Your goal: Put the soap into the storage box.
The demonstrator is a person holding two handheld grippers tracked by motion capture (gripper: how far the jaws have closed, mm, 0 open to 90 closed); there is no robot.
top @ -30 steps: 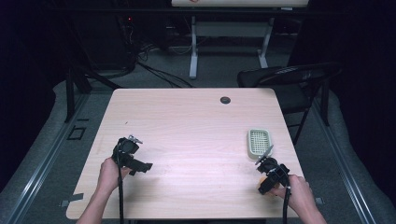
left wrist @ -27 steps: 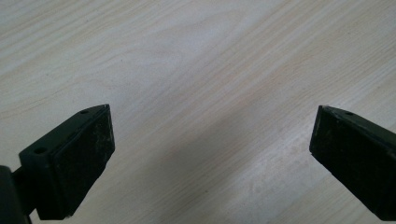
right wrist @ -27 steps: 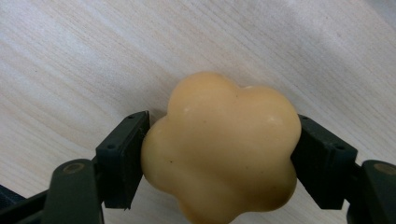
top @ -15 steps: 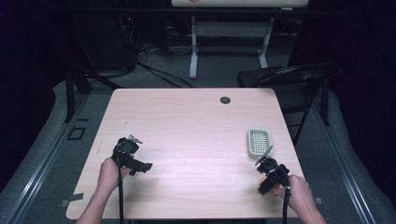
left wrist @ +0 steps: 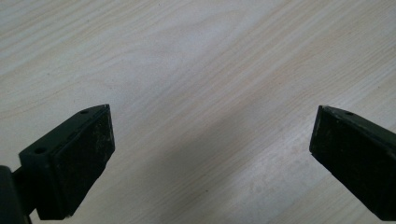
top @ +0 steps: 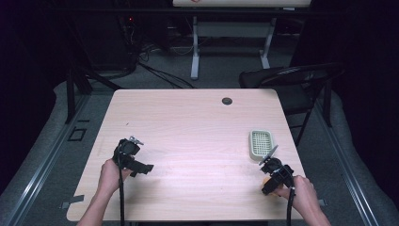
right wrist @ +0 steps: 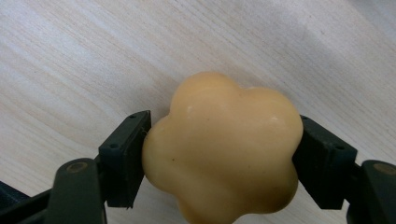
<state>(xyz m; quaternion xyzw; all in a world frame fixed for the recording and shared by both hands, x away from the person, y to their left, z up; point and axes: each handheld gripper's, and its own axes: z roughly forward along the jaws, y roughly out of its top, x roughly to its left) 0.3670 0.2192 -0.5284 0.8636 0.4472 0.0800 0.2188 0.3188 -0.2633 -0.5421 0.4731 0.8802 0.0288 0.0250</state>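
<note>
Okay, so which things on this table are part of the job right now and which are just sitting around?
In the job:
- right tool, shut on the yellow flower-shaped soap-like lump
- pale green slotted plastic tray, probably

Lying about:
- left tool, open over bare wooden table
- black round grommet

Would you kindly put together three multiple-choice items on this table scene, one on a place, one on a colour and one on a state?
1. Where does the soap dish lie on the table?
A. near its right edge
B. at its left edge
C. at its middle

2. What colour is the flower-shaped soap?
A. blue
B. pale yellow-orange
C. black

3. How does the left gripper stand?
A. shut on the soap
B. shut on a cloth
C. open, with nothing between its jaws

Answers: 1 A, the high view shows the dish just beyond the right gripper. 2 B, the right gripper view shows it clamped close up. 3 C, bare wood shows between the jaws.
</note>
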